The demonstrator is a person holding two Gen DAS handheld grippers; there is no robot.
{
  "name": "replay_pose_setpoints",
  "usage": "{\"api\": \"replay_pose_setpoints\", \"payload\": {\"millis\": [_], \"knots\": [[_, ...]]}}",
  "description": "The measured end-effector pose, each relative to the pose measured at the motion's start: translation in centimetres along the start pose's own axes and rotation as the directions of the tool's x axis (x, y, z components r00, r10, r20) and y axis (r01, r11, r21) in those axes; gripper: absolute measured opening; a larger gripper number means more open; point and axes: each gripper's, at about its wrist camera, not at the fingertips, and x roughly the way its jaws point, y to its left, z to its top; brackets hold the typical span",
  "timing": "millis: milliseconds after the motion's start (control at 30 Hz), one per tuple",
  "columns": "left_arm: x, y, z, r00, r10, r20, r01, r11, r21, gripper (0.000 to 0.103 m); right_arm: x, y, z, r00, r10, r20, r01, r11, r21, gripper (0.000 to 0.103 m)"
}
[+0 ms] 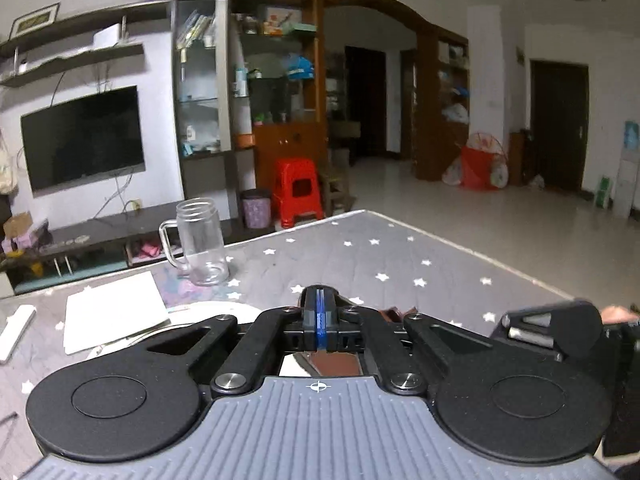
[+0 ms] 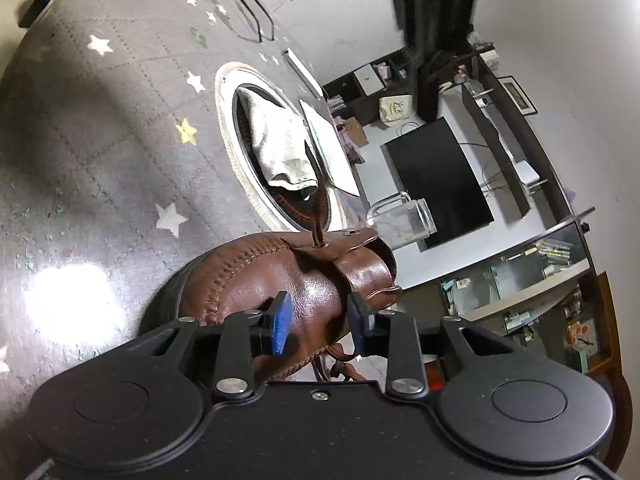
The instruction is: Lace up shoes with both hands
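Observation:
A brown leather shoe [image 2: 280, 280] lies on the grey star-patterned tablecloth [image 2: 100, 140]. A brown lace [image 2: 318, 216] rises taut out of one eyelet in its flap. My right gripper [image 2: 320, 316] is open, its blue pads [image 2: 280, 320] standing either side of the shoe's upper without pressing it; more lace lies coiled under it. In the left wrist view my left gripper [image 1: 319, 296] is shut, pads together above the table. No lace shows between them. A sliver of the shoe [image 1: 394, 314] peeks past its linkage, and the right gripper's body [image 1: 560, 328] sits to its right.
A glass mug [image 1: 200, 240] [image 2: 404, 220] stands beyond the shoe. A white-rimmed plate [image 2: 224, 120] holds a grey cloth [image 2: 280, 148]. A white sheet [image 1: 114, 312] and a white bar [image 1: 14, 332] lie left. Spectacles [image 2: 252, 12] rest farther off. The table edge [image 1: 460, 246] runs along the right.

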Motion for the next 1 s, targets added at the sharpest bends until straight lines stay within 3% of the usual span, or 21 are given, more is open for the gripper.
{"api": "replay_pose_setpoints", "payload": {"millis": [133,200,267,367,533,667,700,733,767,867,933,1000], "knots": [[1.5,-1.8,-1.4,0.994,-0.048,-0.097,0.058,0.993,0.103,0.005,0.1,-0.1,-0.1,1.000,-0.008,0.004,0.008,1.000,-0.003,0.038],[2.7,-2.5,-2.1,0.989,-0.055,-0.139,0.076,0.985,0.152,0.013,0.1,-0.2,-0.1,1.000,-0.008,0.006,0.008,1.000,-0.001,0.038],[3.6,-2.8,-2.5,0.985,-0.060,-0.159,0.090,0.977,0.192,0.029,0.2,-0.3,-0.2,1.000,-0.004,0.005,0.004,1.000,0.004,0.039],[4.7,-3.5,-3.1,0.979,-0.067,-0.194,0.120,0.954,0.276,0.035,0.2,-0.4,-0.2,1.000,0.001,0.005,-0.001,1.000,0.006,0.039],[6.9,-4.7,-4.3,0.966,-0.033,-0.256,0.146,0.888,0.435,0.035,0.3,-0.6,-0.3,1.000,0.011,0.004,-0.011,1.000,0.009,0.039],[8.4,-5.4,-5.1,0.958,-0.004,-0.285,0.170,0.810,0.562,0.035,0.3,-0.6,-0.2,1.000,0.012,0.003,-0.012,1.000,0.009,0.039],[8.8,-5.4,-5.3,0.955,-0.001,-0.297,0.183,0.789,0.586,0.033,0.3,-0.7,-0.2,1.000,0.012,0.003,-0.012,1.000,0.007,0.039],[9.2,-5.3,-5.4,0.951,-0.001,-0.309,0.192,0.783,0.591,0.023,0.3,-0.7,-0.2,1.000,0.013,0.003,-0.013,1.000,0.007,0.039],[9.6,-5.2,-5.5,0.945,-0.001,-0.326,0.204,0.782,0.589,0.015,0.3,-0.8,-0.2,1.000,0.014,0.003,-0.014,1.000,0.008,0.039],[10.5,-4.7,-5.8,0.937,0.007,-0.350,0.209,0.792,0.574,0.007,0.3,-0.9,-0.2,1.000,0.010,0.003,-0.010,1.000,0.008,0.043],[11.1,-4.2,-6.1,0.934,0.020,-0.356,0.182,0.833,0.523,0.004,0.2,-1.0,-0.2,1.000,-0.002,0.005,0.002,1.000,0.005,0.048],[10.9,-3.4,-5.9,0.945,0.018,-0.327,0.132,0.893,0.430,0.002,0.1,-1.2,-0.2,1.000,-0.002,0.005,0.002,1.000,0.014,0.052]]}}
